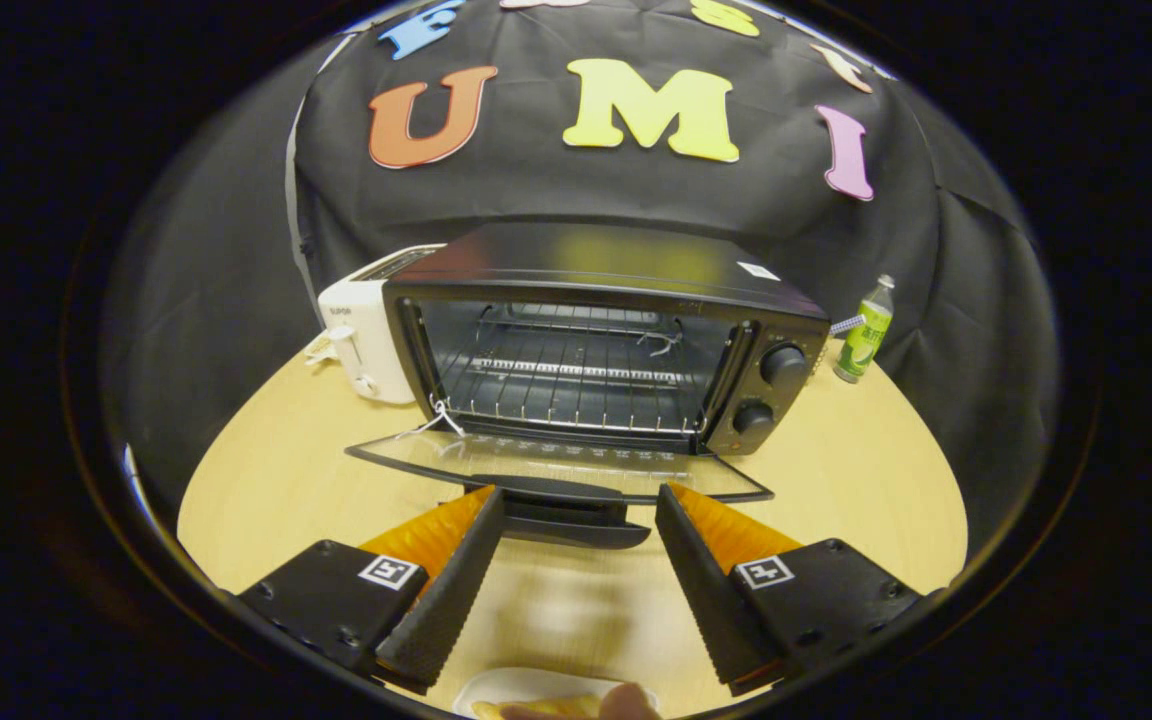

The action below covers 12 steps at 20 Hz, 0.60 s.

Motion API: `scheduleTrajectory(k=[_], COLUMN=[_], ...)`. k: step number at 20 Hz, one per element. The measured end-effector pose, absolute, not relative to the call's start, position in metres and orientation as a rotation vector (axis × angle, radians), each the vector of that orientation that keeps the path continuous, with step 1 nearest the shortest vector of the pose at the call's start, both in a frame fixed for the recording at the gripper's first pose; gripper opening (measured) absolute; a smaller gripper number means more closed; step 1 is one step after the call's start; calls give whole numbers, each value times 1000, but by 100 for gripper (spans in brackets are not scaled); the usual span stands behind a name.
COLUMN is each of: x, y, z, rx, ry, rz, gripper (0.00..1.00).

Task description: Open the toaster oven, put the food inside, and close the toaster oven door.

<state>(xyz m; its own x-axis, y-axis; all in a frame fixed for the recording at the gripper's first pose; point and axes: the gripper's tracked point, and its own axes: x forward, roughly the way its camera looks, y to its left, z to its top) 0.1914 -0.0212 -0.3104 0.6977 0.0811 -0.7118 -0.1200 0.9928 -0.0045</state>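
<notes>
Gripper view: toaster oven (601,340) open on the wooden table (836,480), gripper (581,500) spread wide and holding nothing.

Door (556,468) folded down flat toward the fingers, its dark handle (566,510) lying between the two fingertips, apparently untouched by either. Beyond the door, wire rack (576,385) bare inside the cavity; two knobs (768,390) stacked on the oven's right panel. White pop-up toaster (366,340) tucked against the oven's left side; green-labelled bottle (866,330) standing apart to the right, near the black cloth wall. Nearer than the fingertips, low between the finger bases, a white plate (506,690) with yellowish food (536,708) partly in sight, a fingertip (631,703) of a person resting at its edge.
</notes>
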Motion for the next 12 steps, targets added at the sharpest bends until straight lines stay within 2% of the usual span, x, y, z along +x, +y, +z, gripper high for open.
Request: scheduleTrajectory(k=[9,12], x=[162,159], y=[-17,-18], z=[-346,-338], rx=[21,31], ry=[941,902], rz=[146,145], gripper=[100,99])
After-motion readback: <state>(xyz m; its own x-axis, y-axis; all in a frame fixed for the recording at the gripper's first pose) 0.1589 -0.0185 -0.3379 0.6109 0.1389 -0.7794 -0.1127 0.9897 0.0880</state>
